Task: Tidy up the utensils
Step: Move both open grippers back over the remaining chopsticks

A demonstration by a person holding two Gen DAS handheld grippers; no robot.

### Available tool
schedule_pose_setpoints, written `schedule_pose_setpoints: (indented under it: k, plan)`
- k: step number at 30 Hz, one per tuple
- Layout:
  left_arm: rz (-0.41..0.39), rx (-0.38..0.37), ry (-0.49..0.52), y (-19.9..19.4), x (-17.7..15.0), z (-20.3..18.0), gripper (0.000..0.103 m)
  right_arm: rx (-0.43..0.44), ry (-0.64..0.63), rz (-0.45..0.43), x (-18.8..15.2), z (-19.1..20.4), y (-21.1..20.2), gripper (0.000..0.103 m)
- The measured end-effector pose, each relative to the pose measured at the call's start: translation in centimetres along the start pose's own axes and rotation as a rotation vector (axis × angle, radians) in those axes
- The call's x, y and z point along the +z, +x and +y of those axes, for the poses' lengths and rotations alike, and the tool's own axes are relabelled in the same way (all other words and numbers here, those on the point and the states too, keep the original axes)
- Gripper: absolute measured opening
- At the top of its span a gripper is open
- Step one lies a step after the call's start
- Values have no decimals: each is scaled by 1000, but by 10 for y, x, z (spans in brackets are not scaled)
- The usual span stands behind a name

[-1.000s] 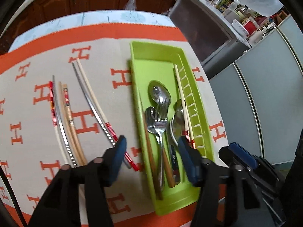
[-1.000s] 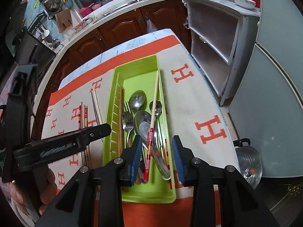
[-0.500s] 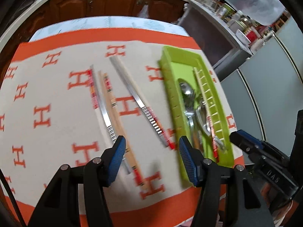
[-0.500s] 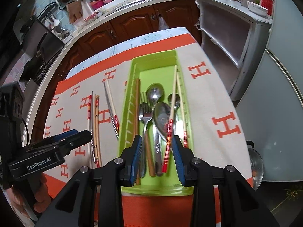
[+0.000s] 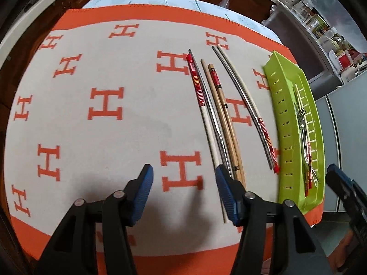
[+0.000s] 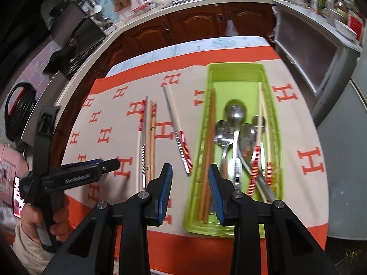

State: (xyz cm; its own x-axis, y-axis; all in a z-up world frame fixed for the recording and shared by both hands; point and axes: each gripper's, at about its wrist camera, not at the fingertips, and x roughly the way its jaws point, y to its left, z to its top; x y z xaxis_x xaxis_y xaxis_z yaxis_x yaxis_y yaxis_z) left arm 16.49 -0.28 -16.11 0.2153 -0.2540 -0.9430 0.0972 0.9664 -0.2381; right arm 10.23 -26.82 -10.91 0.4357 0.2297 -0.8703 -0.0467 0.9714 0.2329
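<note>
Leftward both grippers have swung, away from the green tray [image 6: 236, 226]; left gripper [image 5: 183, 188], jaws just narrowed but apart and empty, hangs beside loose chopsticks [image 5: 220, 114] awaiting sorting; right gripper [image 6: 190, 192] gapes empty over the tray's edge.

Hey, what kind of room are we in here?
Most likely a home kitchen. Brown wooden cabinet doors run under a pale countertop crowded with bowls, and a green plastic cutlery tray sits on the orange-and-cream patterned cloth.
</note>
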Motion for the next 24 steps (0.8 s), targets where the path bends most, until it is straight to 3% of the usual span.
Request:
schedule_pose_setpoints:
  k: [4,6,8,24]
  plan:
    - [31,-18,-11,12,10,-6,47,10,-19,13,0,9,7,33]
    - [53,-11,-16,21,16,-9,35,14,-24,19,-1,11,10,33]
    - [81,-2,-30,30,20,-11,31,17,-23,24,-1,11,12,33]
    - [78,20,-92,28,35,-10,31,37,-18,43,0,5,27,33]
